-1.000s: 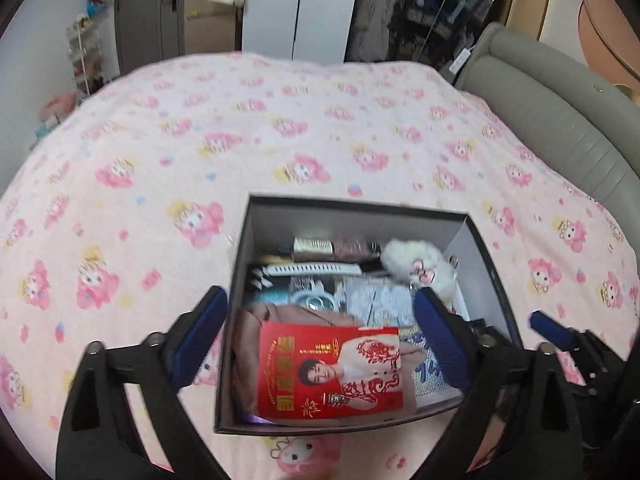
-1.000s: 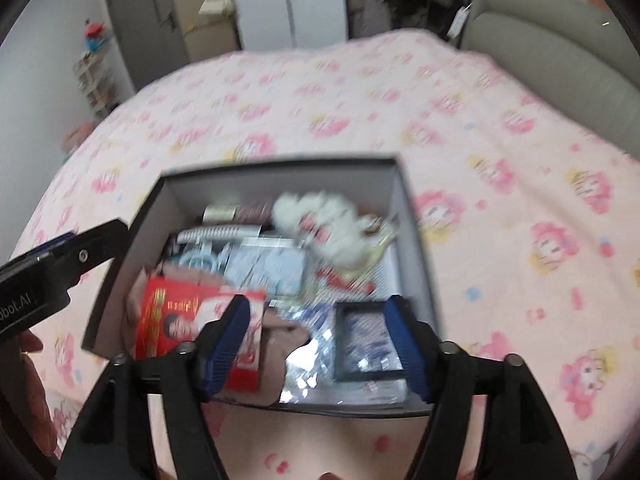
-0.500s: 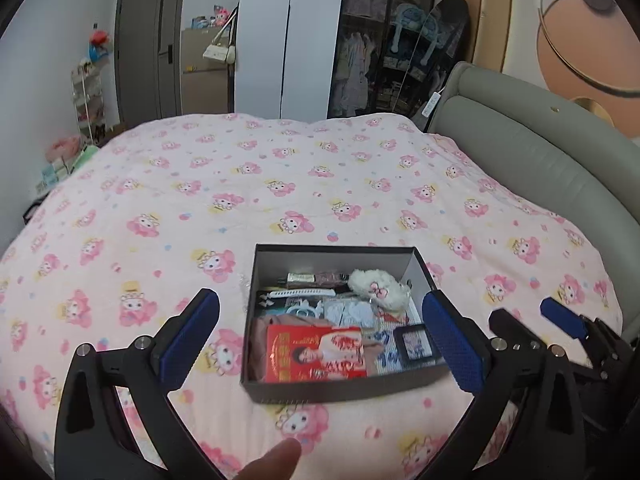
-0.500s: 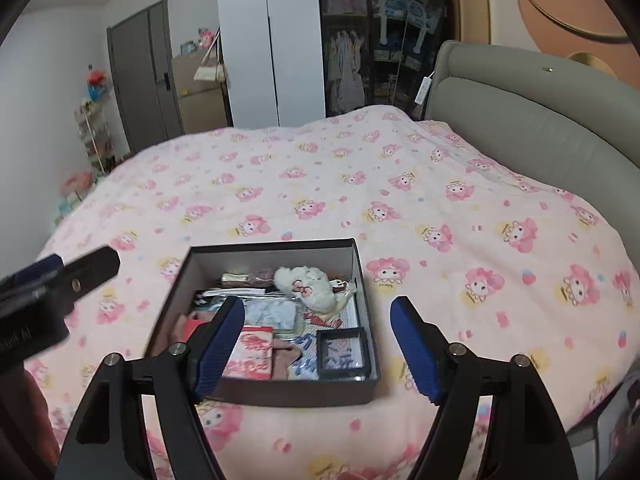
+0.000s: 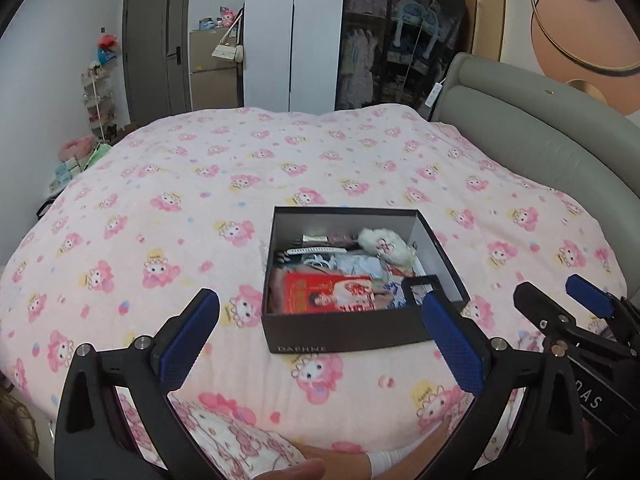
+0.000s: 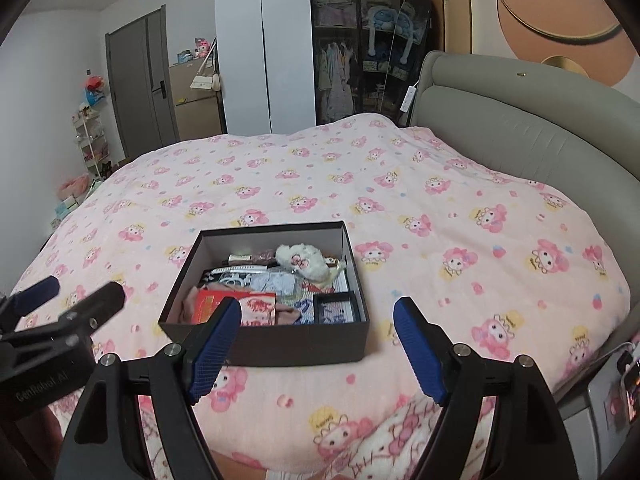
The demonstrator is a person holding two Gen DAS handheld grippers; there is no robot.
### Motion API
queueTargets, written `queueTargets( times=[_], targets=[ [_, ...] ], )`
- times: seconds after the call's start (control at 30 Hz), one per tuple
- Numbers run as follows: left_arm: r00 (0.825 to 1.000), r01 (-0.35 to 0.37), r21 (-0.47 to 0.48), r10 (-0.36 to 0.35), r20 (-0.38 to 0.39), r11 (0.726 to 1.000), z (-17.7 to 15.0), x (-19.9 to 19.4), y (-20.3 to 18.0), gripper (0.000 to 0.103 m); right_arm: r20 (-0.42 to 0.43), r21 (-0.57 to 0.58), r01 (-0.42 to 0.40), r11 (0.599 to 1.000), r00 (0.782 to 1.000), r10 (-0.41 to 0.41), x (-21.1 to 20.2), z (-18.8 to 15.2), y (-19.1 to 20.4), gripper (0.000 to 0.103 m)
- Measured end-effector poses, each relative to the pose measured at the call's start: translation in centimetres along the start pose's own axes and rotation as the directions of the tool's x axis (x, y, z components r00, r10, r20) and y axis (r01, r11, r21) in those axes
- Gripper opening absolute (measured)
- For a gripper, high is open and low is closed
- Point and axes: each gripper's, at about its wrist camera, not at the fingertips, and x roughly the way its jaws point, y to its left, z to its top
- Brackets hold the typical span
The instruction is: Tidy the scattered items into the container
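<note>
A dark open box sits on the pink patterned bedspread. Inside lie a red printed packet, a white fluffy toy, a small black frame, a white comb and several other small items. My left gripper is open and empty, held back from the box's near side. My right gripper is open and empty, also in front of the box. Each gripper shows at the edge of the other's view.
A grey padded headboard curves along the right. A white wardrobe, dark open shelves and a grey door stand beyond the bed. A rack with toys stands at far left.
Both grippers have pulled back and up from just over the box; the box now looks smaller and the whole bed and room have come into view.
</note>
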Motion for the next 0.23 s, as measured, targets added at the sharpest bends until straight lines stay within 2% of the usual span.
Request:
queueTargets(
  times=[0.23],
  targets=[
    [1.000, -0.006, 0.004, 0.006, 0.006, 1.000, -0.16, -0.68, -0.04, 0.102, -0.006, -0.004, 0.000, 1.000, 1.000, 0.000, -0.11, -0.40, 0.26, 0.077]
  ],
)
